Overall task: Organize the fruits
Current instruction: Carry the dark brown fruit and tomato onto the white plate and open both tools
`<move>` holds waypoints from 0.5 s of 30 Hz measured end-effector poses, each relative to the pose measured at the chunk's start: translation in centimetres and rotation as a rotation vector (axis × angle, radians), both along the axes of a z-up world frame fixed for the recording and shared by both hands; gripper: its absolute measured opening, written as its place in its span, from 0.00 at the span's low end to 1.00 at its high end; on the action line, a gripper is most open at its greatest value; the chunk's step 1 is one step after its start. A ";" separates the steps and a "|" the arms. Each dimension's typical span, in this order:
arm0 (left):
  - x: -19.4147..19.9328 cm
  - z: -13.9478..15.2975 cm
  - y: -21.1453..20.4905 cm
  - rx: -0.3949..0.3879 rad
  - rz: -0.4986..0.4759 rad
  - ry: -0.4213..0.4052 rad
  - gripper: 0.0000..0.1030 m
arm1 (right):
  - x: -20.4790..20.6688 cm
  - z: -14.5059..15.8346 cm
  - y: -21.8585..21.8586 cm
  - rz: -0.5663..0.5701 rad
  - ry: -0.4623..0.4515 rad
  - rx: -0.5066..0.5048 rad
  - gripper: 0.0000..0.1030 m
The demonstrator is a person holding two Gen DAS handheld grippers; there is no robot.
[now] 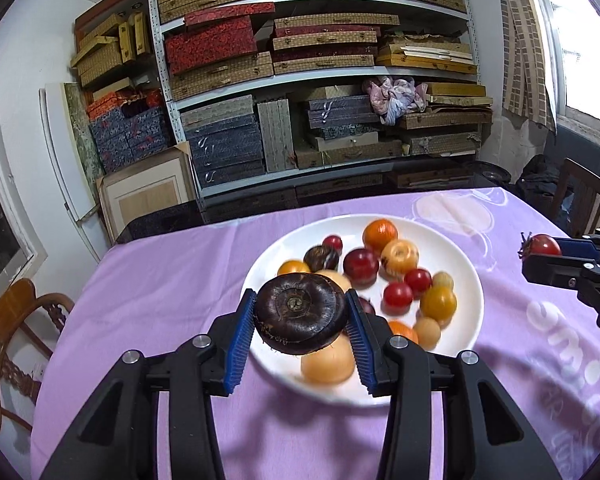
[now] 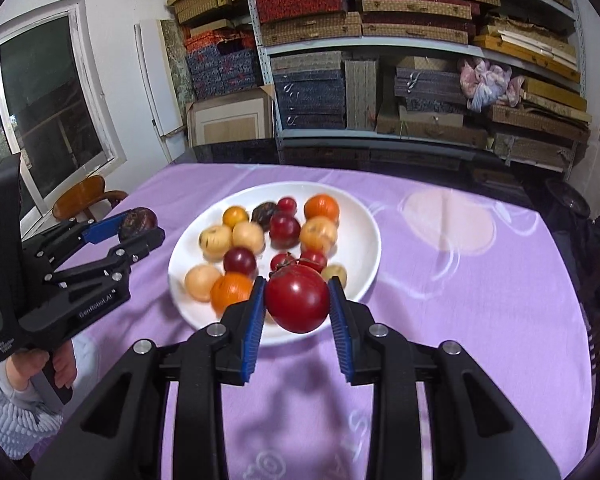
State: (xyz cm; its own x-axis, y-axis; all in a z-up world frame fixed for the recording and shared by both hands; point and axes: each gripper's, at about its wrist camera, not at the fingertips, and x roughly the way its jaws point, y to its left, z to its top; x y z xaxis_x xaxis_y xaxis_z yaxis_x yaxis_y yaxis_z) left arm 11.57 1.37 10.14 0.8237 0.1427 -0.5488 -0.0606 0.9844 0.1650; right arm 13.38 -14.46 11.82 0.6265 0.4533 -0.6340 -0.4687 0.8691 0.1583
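Red tomato (image 2: pixel 297 298) sat clenched in the right gripper (image 2: pixel 297 304), held above the near rim of the plate (image 2: pixel 364 216). Left gripper (image 1: pixel 300 316) clasped a dark chestnut (image 1: pixel 300 314) likewise; each fruit's next spot lay outward, off its own side.

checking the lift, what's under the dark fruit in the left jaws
Under the dark fruit sits a pale yellow fruit on the white plate, with the purple tablecloth below. The dark fruit covers the yellow one's top and part of the plate.
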 end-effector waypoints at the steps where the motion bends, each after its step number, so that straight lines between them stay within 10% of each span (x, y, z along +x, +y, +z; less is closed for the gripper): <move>1: 0.8 0.1 0.0 -0.003 0.000 0.002 0.43 | 0.8 0.2 0.2 -0.003 -0.005 0.000 0.29; 15: 12.8 -3.3 2.0 -0.093 0.024 0.165 0.43 | 12.2 -3.9 4.8 -0.019 0.082 -0.073 0.29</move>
State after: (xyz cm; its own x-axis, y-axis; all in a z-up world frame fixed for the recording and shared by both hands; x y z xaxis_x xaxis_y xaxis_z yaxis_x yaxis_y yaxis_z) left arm 24.35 3.32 6.89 0.7182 0.1033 -0.6881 -0.0635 0.9945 0.0830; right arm 25.59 -9.69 7.87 0.5789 0.3929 -0.7145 -0.4405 0.8881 0.1314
